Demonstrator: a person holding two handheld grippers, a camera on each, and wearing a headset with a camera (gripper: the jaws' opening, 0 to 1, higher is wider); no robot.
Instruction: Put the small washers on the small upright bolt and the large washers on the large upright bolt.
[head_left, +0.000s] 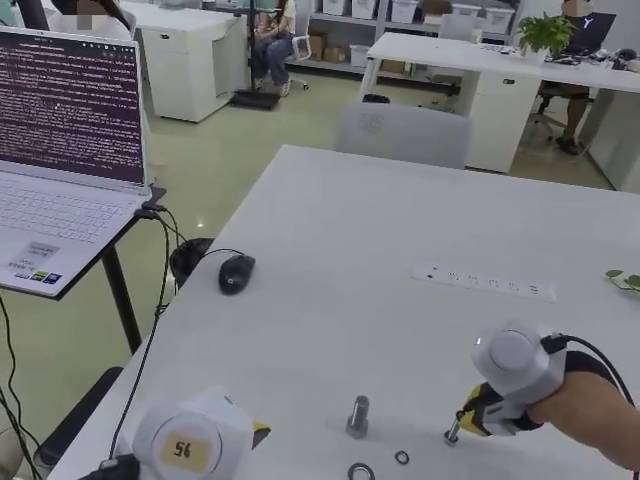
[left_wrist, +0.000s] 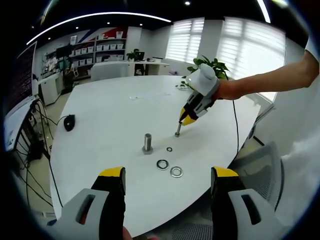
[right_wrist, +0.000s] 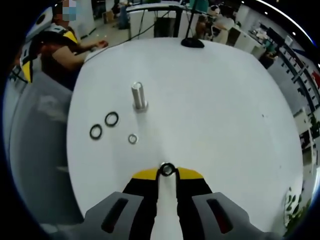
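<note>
White office table (head_left: 330, 250); places taken from the large bolt (head_left: 358, 415). Just right of it, small bolt (head_left: 452, 435) under the right gripper (right_wrist: 167, 172), pinched on a small washer (right_wrist: 167, 169). Centre the hole over the tip, lower straight, then release. Spread, empty left gripper (left_wrist: 168, 175) hovering nearer the person; large washers (left_wrist: 162, 164) lying between.
</note>
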